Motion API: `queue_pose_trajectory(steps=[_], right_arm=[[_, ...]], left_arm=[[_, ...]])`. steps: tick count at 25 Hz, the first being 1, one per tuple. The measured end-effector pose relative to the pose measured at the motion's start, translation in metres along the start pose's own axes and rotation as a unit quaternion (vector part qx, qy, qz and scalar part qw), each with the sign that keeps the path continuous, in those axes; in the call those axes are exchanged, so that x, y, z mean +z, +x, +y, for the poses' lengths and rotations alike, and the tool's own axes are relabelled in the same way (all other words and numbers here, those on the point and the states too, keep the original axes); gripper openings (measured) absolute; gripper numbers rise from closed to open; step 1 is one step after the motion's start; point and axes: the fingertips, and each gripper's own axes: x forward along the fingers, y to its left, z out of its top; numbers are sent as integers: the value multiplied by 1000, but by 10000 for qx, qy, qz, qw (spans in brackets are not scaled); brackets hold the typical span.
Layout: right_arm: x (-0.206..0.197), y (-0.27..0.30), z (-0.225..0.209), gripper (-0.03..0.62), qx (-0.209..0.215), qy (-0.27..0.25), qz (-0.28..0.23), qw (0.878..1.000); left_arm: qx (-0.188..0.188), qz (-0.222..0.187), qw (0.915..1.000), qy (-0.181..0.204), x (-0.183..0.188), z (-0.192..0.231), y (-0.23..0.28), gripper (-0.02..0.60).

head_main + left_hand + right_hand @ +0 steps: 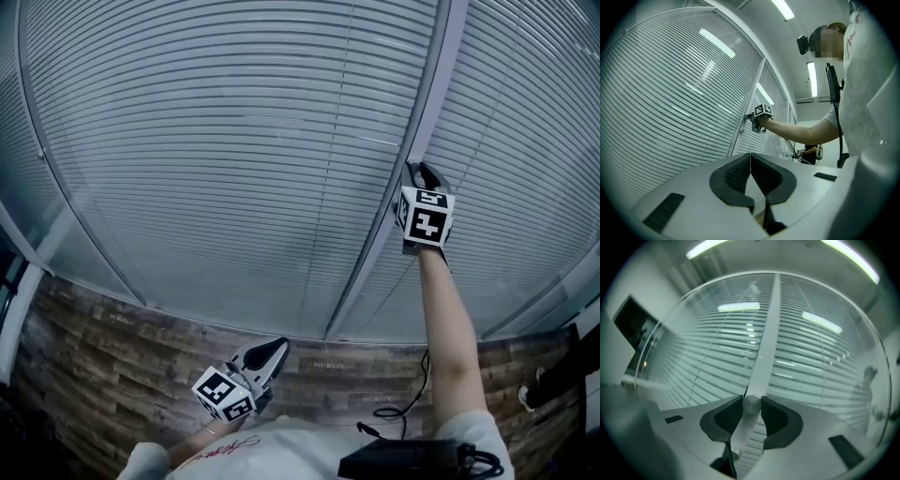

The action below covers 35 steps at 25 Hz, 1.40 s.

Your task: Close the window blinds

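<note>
Knob (751, 405) in the jaws, folks: the right gripper (751, 401) is pinched narrowly on a small round metal knob, a pad pressing each side. That knob sits on the pale frame post (424, 112) between two glazed panes, arm stretched right up to it. Down low by the person's shirt (281, 450), the left gripper (750, 157) has its jaws meeting at the tips with nothing between them, pointing at the wall of slats.

The window blinds (234, 169) hang behind the glass on both sides of the post, slats lying close together with thin dark lines between. Nothing of the space behind shows through from the head view, though whether they are tilted fully shut I can't settle. So this fits a knob about to be turned or a turn just finished.

Containers? None open. Only a shut black box (403, 459) with cables at the waist, contents unseen
</note>
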Motion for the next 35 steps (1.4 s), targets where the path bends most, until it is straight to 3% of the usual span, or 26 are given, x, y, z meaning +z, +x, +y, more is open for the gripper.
queue_pose_trajectory(steps=[2,8,11,15,28,33,35], right_arm=[[1,-2,5,126,-71,-893,20,9960],[2,1,7,126,-6,-2032,86,9791],[3,4,10,126,-21,-2865,92,9580],[1,5,11,126,-53,-3945,129,9188],[-4,5,16,126,-94,-5411,166,8408],[-10,9,17,126,-178,-6077,227,7936],[-11,9,17,126,-168,-6084,193,7932]], left_arm=[[3,25,10000,-20,-1,-1,0,18],[-41,5,10000,6,-1,0,3,18],[-17,2,10000,-62,1,1,4,18],[-25,12,10000,-80,2,0,4,18],[-5,-19,10000,-90,1,-4,3,18],[-13,-41,10000,-74,-2,-4,-1,18],[-7,-37,10000,-51,-2,-3,-1,18]])
